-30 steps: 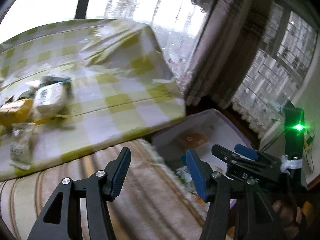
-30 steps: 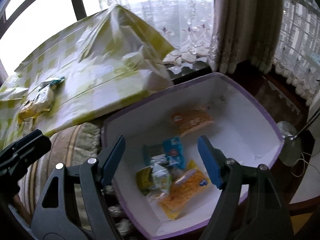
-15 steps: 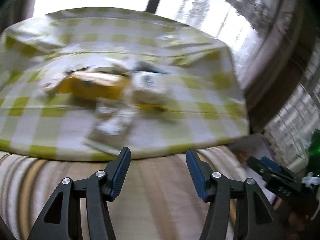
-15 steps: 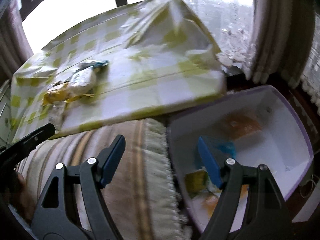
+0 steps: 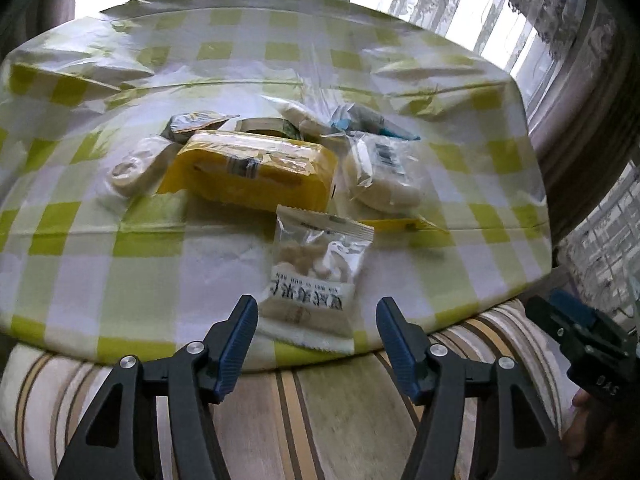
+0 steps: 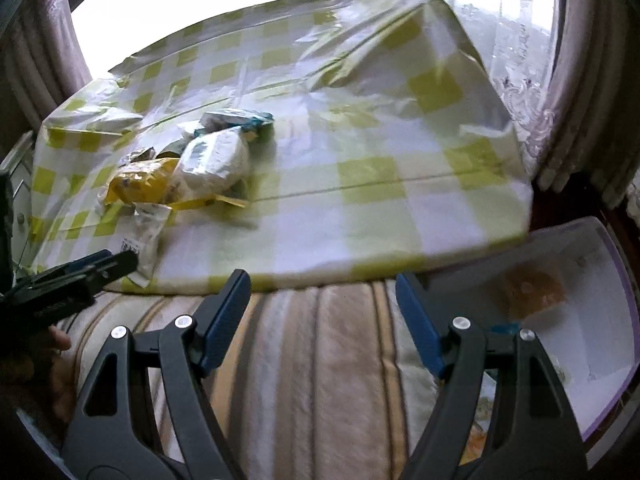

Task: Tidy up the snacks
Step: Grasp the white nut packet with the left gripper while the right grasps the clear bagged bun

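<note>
Both tongs gape apart — left tongs (image 5: 316, 332) face the clear nut packet (image 5: 316, 276), lengthwise toward them.

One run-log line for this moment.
left gripper: open, nearing clear nut packet | right gripper: open, empty | white bin: holds snacks

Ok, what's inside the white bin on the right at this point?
The white bin shows one orange packet on its floor, blurred, and a bit of blue wrapper by the right gripper. That gripper's finger hides the bin's near-left corner.
</note>
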Motion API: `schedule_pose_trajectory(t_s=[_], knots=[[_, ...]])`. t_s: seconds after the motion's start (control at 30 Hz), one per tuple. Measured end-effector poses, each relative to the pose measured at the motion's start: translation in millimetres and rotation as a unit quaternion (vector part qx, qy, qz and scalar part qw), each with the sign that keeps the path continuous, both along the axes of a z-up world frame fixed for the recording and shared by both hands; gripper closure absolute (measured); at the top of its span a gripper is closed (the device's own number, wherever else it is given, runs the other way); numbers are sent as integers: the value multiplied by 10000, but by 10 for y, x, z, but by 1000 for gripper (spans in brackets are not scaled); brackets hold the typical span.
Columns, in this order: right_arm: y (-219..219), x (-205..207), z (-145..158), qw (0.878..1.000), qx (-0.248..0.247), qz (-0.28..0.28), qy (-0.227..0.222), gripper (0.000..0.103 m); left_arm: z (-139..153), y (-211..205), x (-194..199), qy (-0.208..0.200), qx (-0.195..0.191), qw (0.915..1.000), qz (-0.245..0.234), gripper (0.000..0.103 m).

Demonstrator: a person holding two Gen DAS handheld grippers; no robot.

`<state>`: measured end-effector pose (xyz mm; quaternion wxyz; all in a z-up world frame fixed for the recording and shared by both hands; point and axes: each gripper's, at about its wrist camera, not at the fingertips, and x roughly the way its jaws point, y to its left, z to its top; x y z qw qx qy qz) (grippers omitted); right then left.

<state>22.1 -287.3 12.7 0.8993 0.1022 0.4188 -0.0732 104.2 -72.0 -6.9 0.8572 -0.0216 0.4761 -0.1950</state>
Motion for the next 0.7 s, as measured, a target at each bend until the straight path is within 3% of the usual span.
schedule_pose_trajectory(t_s=[0.27,0.4,0.7], knots=[[200,350,28,9998,2,157,-88,25,-99,-159,209,56,331,9989,-315,42],[270,533,28,9997,29,196,-127,23,-117,-247,219,-169,686,9968,-366,53],[492,992,32,9989,86,285,-374,19,-126,-177,162,-388,502,9975,-297,57]])
